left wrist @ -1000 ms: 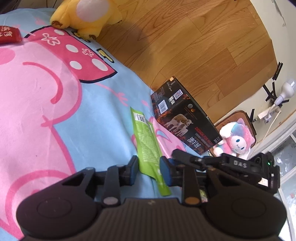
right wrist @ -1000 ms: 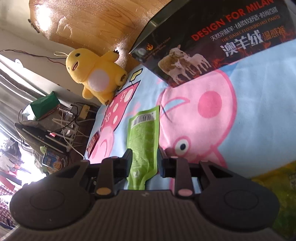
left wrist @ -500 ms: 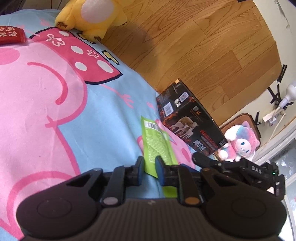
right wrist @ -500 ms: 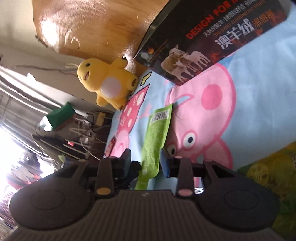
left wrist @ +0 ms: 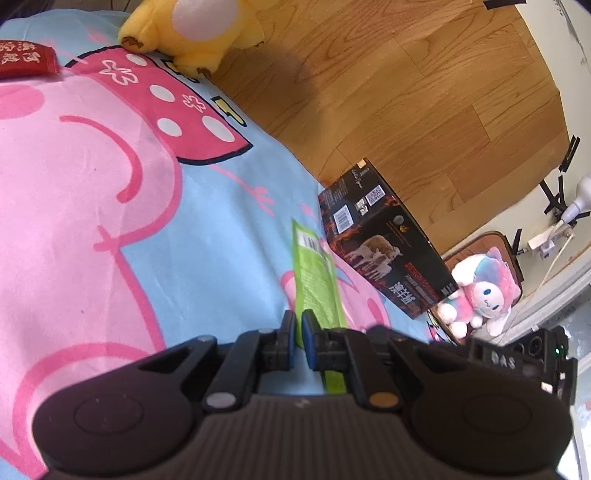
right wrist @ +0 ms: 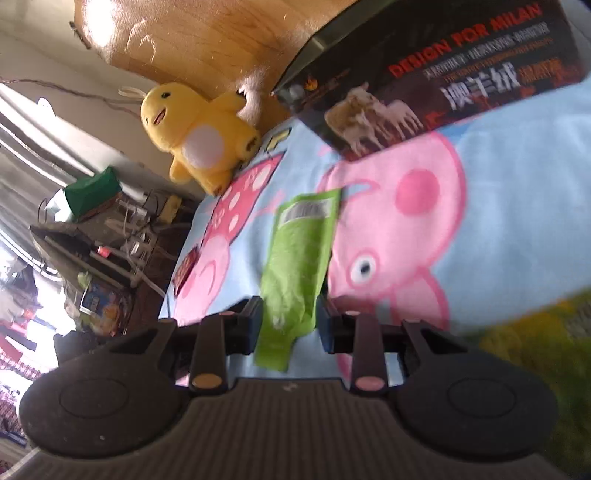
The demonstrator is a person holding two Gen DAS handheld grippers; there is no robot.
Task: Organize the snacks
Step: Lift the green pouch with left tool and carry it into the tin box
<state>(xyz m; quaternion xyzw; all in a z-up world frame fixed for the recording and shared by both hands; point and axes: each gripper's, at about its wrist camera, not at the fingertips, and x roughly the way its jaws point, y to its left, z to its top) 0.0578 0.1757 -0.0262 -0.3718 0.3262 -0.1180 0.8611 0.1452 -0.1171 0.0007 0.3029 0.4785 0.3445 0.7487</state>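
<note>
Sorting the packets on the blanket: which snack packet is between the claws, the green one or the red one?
The green packet, lying beside the black box; the left claw is shut on its edge. The red packet lies far off near the yellow plush.

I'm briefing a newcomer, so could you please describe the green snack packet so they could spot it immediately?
Start at the pig-print blanket, then find the black box at its edge by the wooden floor. Just beside the box lies the green snack packet: long, flat, lime green, with a white barcode label at its far end.
</note>
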